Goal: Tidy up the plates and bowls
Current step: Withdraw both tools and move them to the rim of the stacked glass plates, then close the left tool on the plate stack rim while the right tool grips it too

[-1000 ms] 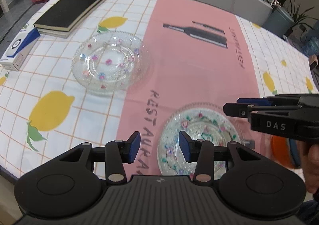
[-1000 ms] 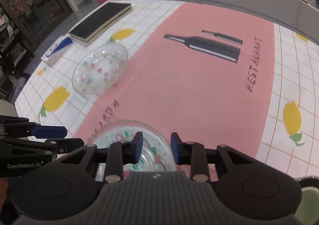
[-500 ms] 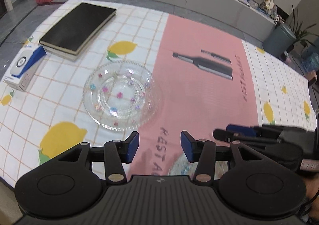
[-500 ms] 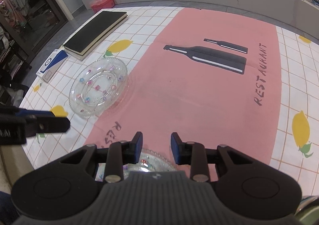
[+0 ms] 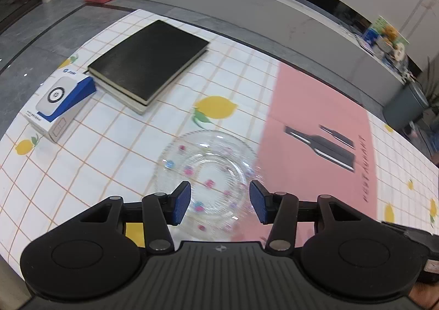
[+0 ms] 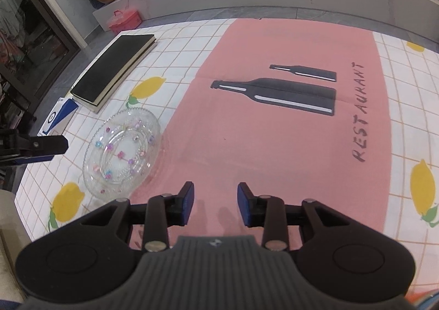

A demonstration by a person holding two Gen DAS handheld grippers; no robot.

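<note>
The table [image 5: 241, 68], under a lemon-checked cloth with a pink panel, carries the clear ribbed glass plate with coloured flower dots [image 5: 205, 170], near its left side. I judge it stiff, slick and breakable, best pinched at the beaded rim. The left gripper [image 5: 218, 204] hangs over it, jaws about half open and empty; a second ago another floral plate lay beneath. The right gripper [image 6: 215, 204], jaws opening, holds nothing.

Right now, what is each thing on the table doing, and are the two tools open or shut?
Glass plate: flat on the cloth, nothing on it.
Black book: closed, lying flat.
Blue box: closed, beside the book.
Left tool: open, holding nothing.
Right tool: opening, holding nothing.
</note>
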